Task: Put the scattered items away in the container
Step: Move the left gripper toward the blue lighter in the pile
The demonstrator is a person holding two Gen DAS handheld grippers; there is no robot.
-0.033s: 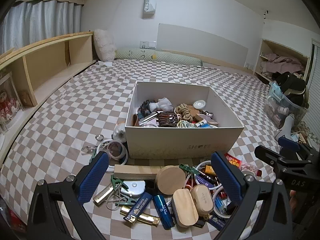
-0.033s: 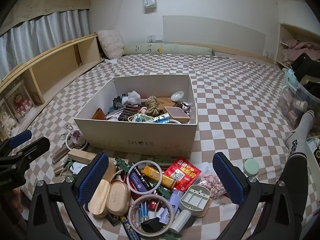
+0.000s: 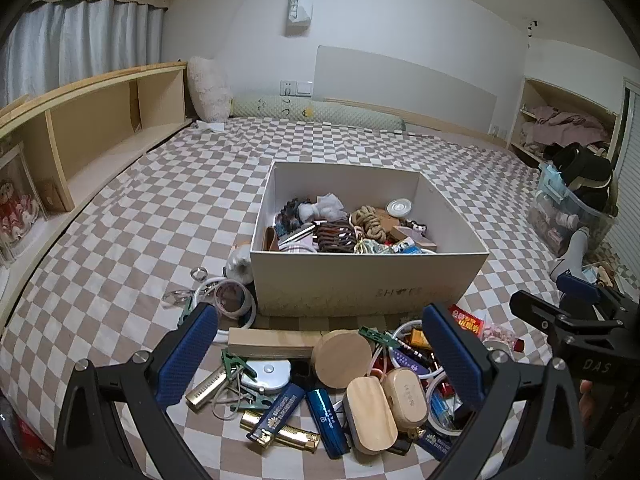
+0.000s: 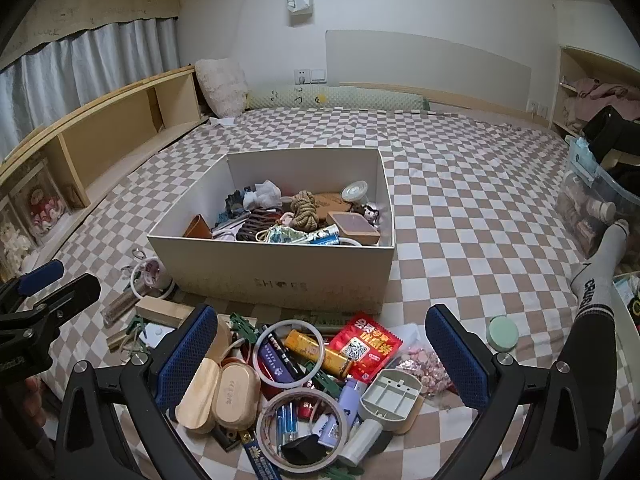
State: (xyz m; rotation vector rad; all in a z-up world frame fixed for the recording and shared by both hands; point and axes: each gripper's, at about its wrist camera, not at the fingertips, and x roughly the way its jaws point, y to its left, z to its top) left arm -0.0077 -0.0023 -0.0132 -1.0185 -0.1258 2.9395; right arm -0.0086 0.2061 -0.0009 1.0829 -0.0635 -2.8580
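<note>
A white shoe box stands on the checked bedspread, part filled with a rope coil, a hair claw and other small things. The scattered pile lies in front of it: a wooden block, a round wooden disc, oval wooden cases and a blue lighter. The right wrist view adds a red packet, a tape ring and a green lid. My left gripper hangs open above the pile's left half. My right gripper hangs open over the right half. Neither holds anything.
A wooden shelf runs along the left side of the bed. A clear plastic bin full of things stands at the right. A person's leg in a white sock rests beside the pile at the right.
</note>
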